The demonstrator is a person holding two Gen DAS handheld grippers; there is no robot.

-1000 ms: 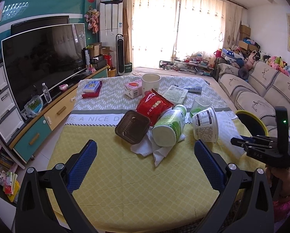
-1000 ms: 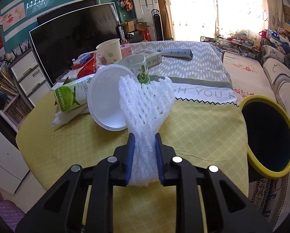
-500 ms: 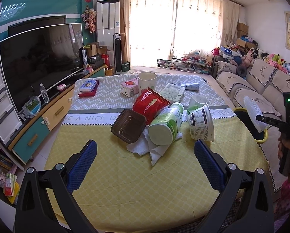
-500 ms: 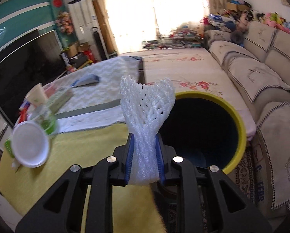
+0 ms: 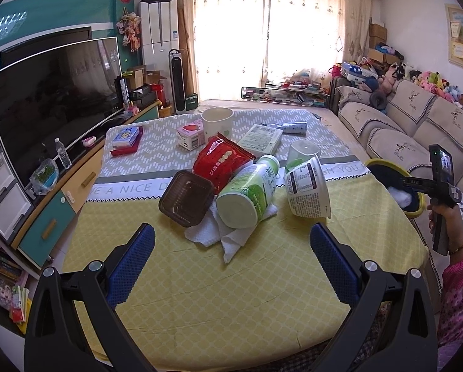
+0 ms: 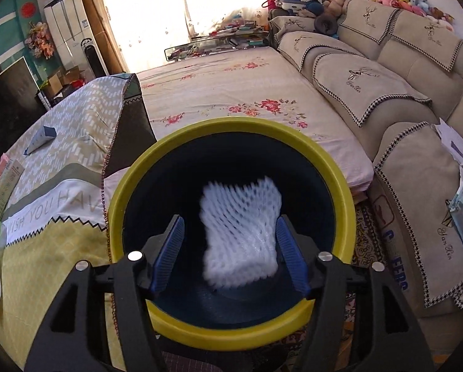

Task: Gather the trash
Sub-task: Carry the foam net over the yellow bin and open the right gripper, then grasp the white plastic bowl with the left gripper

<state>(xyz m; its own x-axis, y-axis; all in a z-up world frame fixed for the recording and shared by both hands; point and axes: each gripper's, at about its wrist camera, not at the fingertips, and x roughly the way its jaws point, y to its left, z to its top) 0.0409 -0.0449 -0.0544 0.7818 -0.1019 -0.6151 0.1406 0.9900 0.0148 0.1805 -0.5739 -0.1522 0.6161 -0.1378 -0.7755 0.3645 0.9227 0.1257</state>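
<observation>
Yellow-rimmed bin [image 6: 231, 328] now under right gripper [image 6: 230, 238]; jaws just opened, foam net [image 6: 240, 232] released, blurred inside bin. Left gripper [image 5: 231, 248] apart, empty.

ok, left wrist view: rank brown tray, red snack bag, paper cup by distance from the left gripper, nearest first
1. brown tray, just ahead, left of centre, tilted on the white tissue.
2. red snack bag, behind the tray, mid-table.
3. paper cup, upright at the far end of the table.

Measured from the left gripper.
</observation>
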